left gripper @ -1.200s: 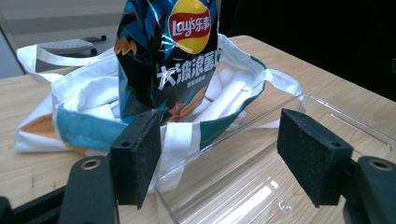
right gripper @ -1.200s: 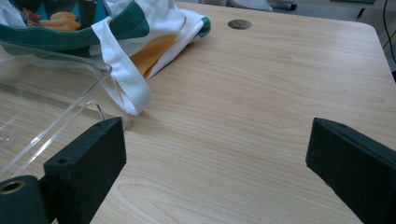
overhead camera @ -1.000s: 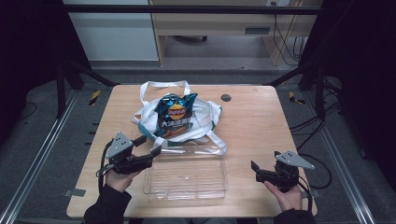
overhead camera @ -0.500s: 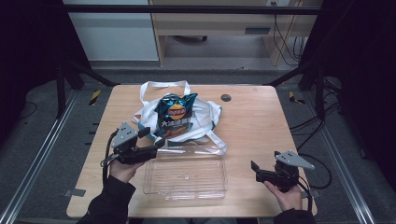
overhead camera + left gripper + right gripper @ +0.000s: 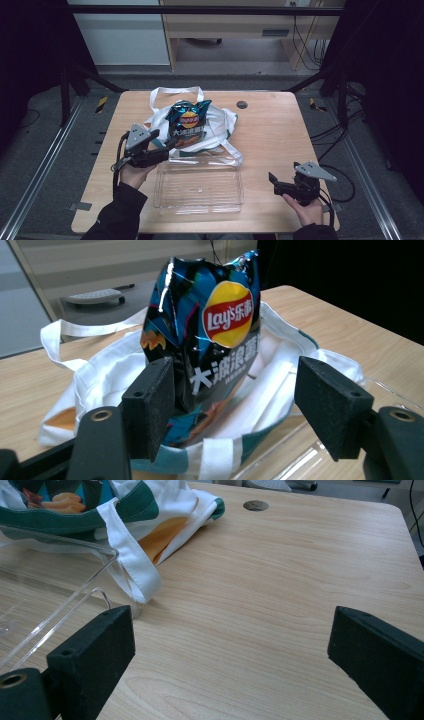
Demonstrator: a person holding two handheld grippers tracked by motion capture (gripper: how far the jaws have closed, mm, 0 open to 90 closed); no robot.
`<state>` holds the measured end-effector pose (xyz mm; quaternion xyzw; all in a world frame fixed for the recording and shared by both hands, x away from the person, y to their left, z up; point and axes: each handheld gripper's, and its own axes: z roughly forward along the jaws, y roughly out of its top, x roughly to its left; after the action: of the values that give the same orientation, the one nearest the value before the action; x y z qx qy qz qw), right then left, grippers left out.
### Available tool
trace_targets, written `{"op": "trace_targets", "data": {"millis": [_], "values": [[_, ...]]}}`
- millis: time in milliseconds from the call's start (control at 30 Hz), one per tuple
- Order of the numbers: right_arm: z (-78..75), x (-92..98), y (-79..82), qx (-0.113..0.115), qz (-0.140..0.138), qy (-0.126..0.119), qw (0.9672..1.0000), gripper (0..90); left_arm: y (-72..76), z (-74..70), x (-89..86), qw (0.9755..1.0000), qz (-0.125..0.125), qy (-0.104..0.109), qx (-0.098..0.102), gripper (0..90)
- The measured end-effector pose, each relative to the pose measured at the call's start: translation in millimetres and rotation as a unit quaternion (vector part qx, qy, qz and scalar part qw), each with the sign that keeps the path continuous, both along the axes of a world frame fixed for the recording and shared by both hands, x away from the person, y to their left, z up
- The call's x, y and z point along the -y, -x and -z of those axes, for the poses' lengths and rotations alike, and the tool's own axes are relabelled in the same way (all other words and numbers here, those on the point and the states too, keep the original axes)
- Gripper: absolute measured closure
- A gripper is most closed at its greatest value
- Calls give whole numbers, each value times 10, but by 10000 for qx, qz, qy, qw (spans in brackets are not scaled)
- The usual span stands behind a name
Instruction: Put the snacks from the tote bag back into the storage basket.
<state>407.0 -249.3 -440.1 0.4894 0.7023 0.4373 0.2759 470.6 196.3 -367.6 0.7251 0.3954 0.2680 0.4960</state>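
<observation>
A dark blue Lay's chip bag sticks up out of a white tote bag with green trim, in the middle of the wooden table. My left gripper is open at the tote's front-left edge. Its jaws stand either side of the chip bag's lower part without touching it. A clear plastic tray lies just in front of the tote. My right gripper is open over bare wood at the front right, with nothing between its jaws.
One white tote strap drapes over the tray's far right corner. A small round dark grommet is set in the table behind the tote. Black frame rails flank the table on both sides.
My left gripper has moved away from the front edge and to the right, up to the chip bag in the tote. The right gripper has stayed put.
</observation>
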Motion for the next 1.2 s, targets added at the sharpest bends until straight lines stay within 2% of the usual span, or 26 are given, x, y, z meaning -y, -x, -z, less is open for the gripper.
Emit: {"op": "trace_targets", "data": {"millis": [200, 333, 500, 800, 1067, 1200], "values": [[0, 1, 0, 2, 2, 0, 10000, 53, -98, -50, 33, 9999, -128, -97, 19, 320], [0, 2, 0, 3, -1, 1, 10000, 53, -161, -88, 41, 9999, -140, 1, -3, 321], [0, 3, -1, 2, -2, -4, 10000, 53, -222, -112, 50, 9998, -202, -22, 16, 326], [7, 4, -9, 12, -12, 29, 10000, 53, -303, -99, 75, 9997, -230, -26, 28, 353], [3, 2, -5, -2, -21, -15, 10000, 53, -391, -63, 157, 9994, -319, -152, 59, 367], [3, 2, -6, 0, -21, -18, 10000, 53, -440, -39, 150, 9992, -378, -161, 1, 376]]}}
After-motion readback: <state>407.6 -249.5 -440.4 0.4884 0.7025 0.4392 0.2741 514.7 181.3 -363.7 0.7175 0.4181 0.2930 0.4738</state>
